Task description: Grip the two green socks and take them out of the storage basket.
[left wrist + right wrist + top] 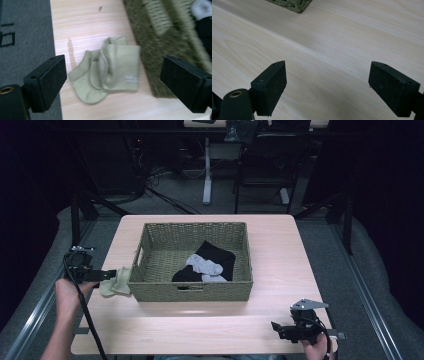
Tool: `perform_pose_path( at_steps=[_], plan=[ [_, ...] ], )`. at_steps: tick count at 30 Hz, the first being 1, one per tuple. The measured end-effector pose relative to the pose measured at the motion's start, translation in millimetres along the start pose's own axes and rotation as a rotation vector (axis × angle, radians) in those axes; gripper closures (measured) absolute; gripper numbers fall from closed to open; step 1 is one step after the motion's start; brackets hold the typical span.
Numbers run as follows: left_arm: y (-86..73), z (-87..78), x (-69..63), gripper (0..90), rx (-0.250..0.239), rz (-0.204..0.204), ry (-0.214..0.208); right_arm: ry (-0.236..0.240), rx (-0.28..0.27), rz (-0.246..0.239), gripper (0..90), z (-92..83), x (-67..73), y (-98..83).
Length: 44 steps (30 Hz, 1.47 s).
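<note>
Centrally, left gripper (pixel 112 82) jaws gape wide over an olive sock (pixel 110 68), apparently folded; right gripper (pixel 327 87) jaws wide above bare desk (pixel 332 45).

basket (pixel 289 4) cut off at top edge of right gripper view; small print on sock (pixel 131 78) illegible; basket (pixel 160 37) blurred, upper right.

Dim room, lit tabletop, blurred basket (pixel 160 32).
</note>
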<state>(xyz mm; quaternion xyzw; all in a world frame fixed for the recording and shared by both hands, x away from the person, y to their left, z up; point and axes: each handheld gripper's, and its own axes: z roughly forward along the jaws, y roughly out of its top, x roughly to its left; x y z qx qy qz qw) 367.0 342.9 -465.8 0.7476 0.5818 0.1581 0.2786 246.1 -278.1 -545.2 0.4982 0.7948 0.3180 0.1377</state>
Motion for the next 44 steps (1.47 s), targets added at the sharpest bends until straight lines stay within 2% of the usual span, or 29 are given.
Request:
perform_pose_path(
  at_steps=[3,4,5,6,9,15,23,32,34,37,41,44],
  plan=[
    [-5.7,-8.4,-14.3,3.6,-0.021,0.034,-0.003,0.000,-0.001,0.001,14.4,-0.1,0.1,-0.1],
    [-5.7,-8.4,-14.3,3.1,-0.021,0.034,-0.003,0.000,-0.001,0.001,14.4,-0.1,0.1,-0.1],
    [-9.4,-12.9,-22.8,2.0,-0.038,0.043,-0.002,0.000,0.000,0.000,14.4,0.1,0.1,0.0],
    [-9.4,-12.9,-22.8,1.0,-0.038,0.043,-0.002,0.000,0.000,0.000,14.4,0.1,0.1,0.0],
    [-18.1,-18.4,-34.6,0.2,-0.058,0.071,-0.002,0.001,0.000,0.000,14.4,0.0,0.1,-0.1],
    [-35.4,-20.0,-45.1,0.1,-0.060,0.082,-0.011,0.002,-0.001,0.000,14.4,0.0,0.1,-0.1],
    [-60.6,-9.0,-49.1,0.0,-0.065,0.061,-0.011,-0.001,0.004,-0.001,14.4,0.1,0.0,-0.2],
    [-85.2,8.8,-59.6,0.0,-0.054,0.058,-0.002,0.000,0.004,-0.002,14.4,0.4,0.0,-0.2],
    [-87.9,11.0,-59.5,0.0,-0.058,0.057,-0.005,0.000,0.004,-0.002,14.4,0.3,0.0,-0.2],
    [-93.8,17.1,-57.3,0.0,-0.036,0.067,0.016,0.005,0.005,-0.008,14.4,0.1,0.3,-0.3],
    [-98.1,23.9,-47.8,0.0,-0.030,0.033,0.025,0.003,0.006,-0.013,14.4,0.1,1.3,-0.5],
    [-98.5,25.6,-45.6,0.0,-0.030,0.026,0.020,0.002,0.006,-0.012,14.4,0.0,1.1,-0.7]
  ],
)
